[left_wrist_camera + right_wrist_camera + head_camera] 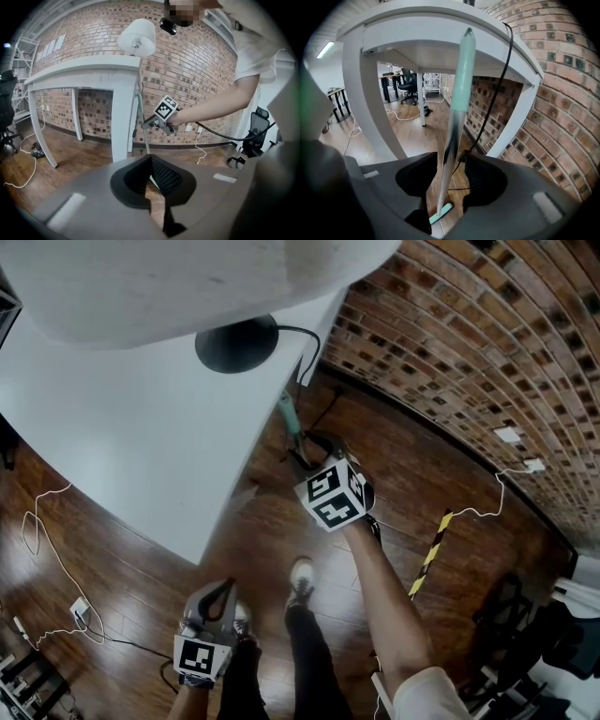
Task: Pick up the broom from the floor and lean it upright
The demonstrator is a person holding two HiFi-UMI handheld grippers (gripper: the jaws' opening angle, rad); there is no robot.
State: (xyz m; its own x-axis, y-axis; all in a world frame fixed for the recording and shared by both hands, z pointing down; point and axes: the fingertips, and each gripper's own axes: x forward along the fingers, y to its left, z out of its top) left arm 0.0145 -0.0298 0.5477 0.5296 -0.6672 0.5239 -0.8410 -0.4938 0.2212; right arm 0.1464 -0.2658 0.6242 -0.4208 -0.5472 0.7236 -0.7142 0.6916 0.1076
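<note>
Indoors, a person stands on a dark wood floor beside a white table, w/ a brick wall on the far side. The broom stands nearly upright, tilted a little. Its mint-green head is down on the floor and its mint-green grip is up at the table's edge. The grip seems to rest against that edge, but actual contact is hard to confirm.

The right gripper reaches forward and down to the broom's silver shaft. Its fingers stand wide apart, w/ the shaft running between them, close to one finger and clear of the other, so nothing is clamped.

The left gripper hangs low near the person's shoe, well apart from the broom. Its fingertips are together, w/ nothing between them.

A black lamp base sits on the table top, under a pale lampshade, and a black cable drops from it over the table edge near the broom.
</note>
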